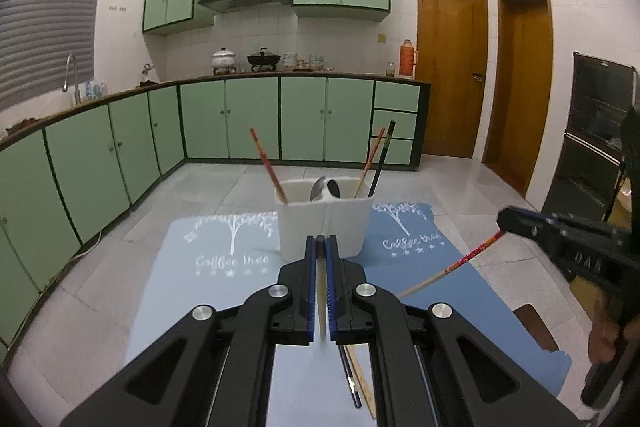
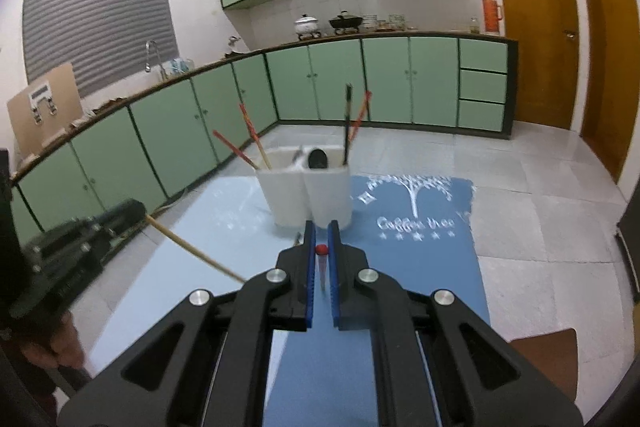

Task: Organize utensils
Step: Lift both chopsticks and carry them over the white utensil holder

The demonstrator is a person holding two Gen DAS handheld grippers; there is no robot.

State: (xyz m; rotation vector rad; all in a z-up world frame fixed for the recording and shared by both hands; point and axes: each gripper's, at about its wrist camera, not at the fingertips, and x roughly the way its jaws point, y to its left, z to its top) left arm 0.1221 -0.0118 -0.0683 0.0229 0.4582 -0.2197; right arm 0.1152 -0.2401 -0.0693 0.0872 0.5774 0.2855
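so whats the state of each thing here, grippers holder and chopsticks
left hand-held gripper: shut on a chopstick
right hand-held gripper: shut on a red-tipped chopstick
white holder: upright on mat, chopsticks and spoons inside
loose chopsticks: lying on mat

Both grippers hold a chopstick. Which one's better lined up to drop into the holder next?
Left, marginally. The left gripper sits centred on the white utensil holder; the right gripper points at its right half. Near-even.

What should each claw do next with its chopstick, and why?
Probably carry both forward over the white holder and lower them in: the left claw and right claw each clamp a chopstick, and others already stand inside it.
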